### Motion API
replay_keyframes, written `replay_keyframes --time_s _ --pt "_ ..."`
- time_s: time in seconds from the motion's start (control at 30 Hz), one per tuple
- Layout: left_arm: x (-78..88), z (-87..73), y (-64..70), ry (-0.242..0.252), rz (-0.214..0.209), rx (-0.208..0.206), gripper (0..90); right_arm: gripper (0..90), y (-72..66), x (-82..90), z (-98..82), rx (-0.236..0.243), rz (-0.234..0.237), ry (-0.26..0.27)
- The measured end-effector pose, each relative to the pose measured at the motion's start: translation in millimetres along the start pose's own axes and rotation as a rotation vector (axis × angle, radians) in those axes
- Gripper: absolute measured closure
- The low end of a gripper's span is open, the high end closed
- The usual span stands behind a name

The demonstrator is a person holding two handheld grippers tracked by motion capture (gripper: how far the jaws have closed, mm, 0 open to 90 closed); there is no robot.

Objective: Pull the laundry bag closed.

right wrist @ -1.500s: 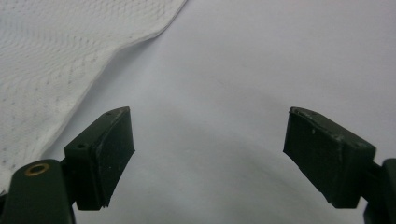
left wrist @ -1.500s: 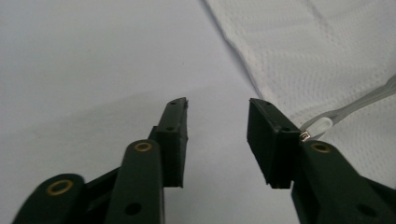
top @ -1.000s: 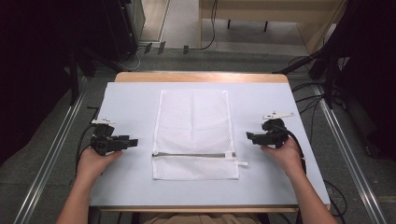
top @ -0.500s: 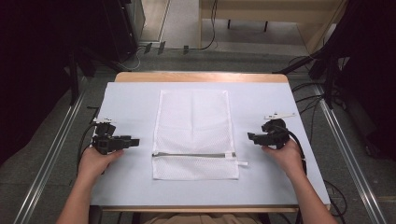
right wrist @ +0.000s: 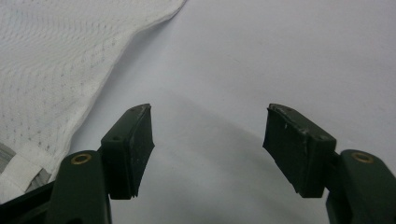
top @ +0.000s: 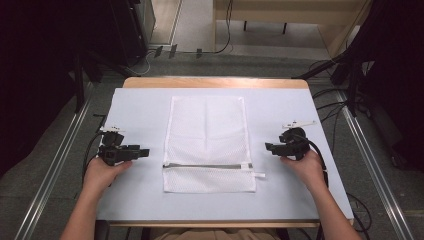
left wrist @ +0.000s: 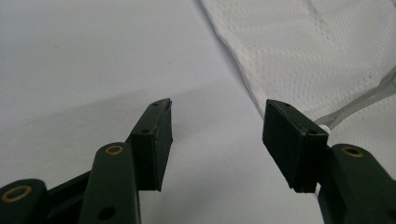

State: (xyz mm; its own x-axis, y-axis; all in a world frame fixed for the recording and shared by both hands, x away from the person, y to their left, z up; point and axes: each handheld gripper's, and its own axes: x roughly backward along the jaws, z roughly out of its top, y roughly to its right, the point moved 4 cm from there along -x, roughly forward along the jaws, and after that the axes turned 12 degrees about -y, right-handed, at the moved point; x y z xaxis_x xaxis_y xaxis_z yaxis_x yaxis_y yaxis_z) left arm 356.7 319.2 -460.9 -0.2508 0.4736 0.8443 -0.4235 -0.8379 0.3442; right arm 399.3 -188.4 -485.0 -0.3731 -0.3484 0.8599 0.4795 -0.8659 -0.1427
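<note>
- The mesh bag (top: 207, 142) in front of me is white, with a fine pattern of tiny holes all over its cloth (left wrist: 308, 51).
- Its zip (top: 207, 166) is a grey band across the white, ending in a small white pull tab (top: 258, 175).
- The table cover (top: 140, 107) is a plain pale blue-grey, with no pattern.
- The table edge (top: 215, 82) beyond the cover is light wood-brown.
- My left gripper (top: 142, 151) is black; close up its jaws look very dark green, with small brass-coloured rivets (left wrist: 113, 150).
- My right gripper (top: 270, 147) is black too, with the same brass rivets (right wrist: 81, 159) and pale scuffs on one pad (right wrist: 299, 140).
- The floor (top: 260, 62) around the table is grey.
</note>
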Motion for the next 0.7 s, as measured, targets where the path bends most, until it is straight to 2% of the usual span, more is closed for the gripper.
replay_keyframes --time_s 0.23,0.7 --pt "1.3 -1.8 4.2 -0.015 -0.011 -0.012 41.1 35.1 -3.3 2.9 -0.2 0.007 -0.003 -0.001" --pt "5.3 -2.5 16.5 -0.008 -0.022 -0.043 39.1 39.4 -17.4 7.3 0.8 0.037 0.008 -0.021"
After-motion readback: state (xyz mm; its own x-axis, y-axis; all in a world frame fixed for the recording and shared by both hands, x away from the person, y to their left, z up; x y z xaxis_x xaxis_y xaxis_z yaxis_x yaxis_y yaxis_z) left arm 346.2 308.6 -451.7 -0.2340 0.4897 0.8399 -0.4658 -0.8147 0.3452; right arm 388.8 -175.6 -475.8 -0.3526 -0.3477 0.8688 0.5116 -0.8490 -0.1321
